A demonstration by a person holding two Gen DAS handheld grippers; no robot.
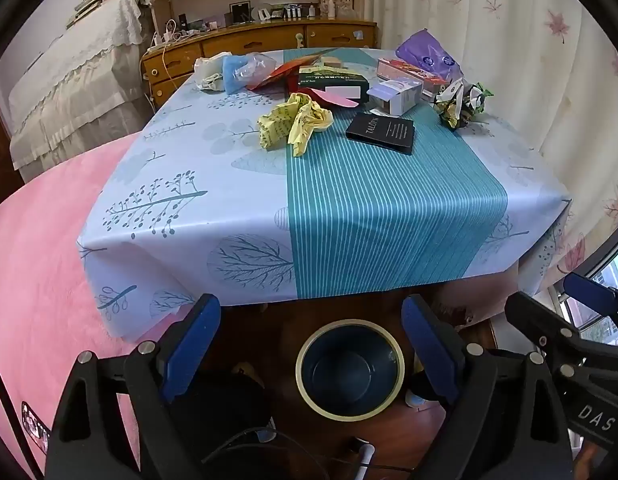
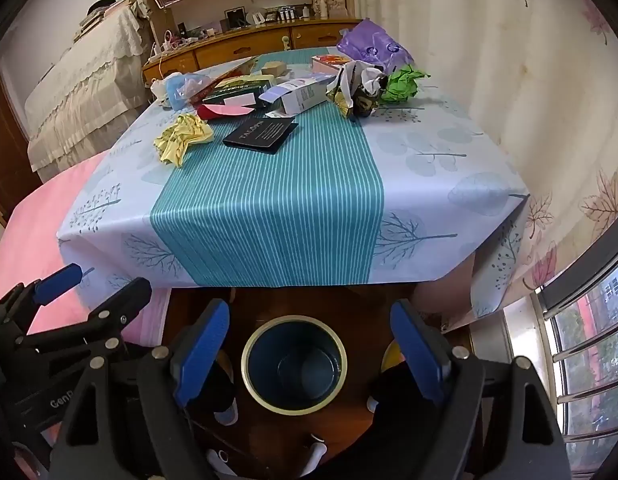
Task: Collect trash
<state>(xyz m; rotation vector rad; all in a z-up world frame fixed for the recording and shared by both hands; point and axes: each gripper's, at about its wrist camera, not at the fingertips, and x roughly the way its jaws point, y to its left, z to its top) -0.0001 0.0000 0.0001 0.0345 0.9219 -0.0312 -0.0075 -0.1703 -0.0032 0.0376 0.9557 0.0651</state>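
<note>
Both claws hang wide apart and hold nothing: the left claw [image 1: 311,346] and the right claw [image 2: 310,350] each frame one round dark-blue bin with a cream rim [image 1: 350,369], standing on the brown wooden floor just before the near edge of the desk [image 1: 245,184]. One crumpled yellow wrapper [image 1: 293,123] and one flat black booklet [image 1: 381,133] lie nearest that edge, yet well beyond the claws. Farther back sit one white open carton [image 1: 395,95], one dark-green box [image 1: 333,82], one purple plastic bag [image 2: 373,47] and one crumpled green paper ball [image 2: 403,82]. The desk's near half is bare tablecloth.
</note>
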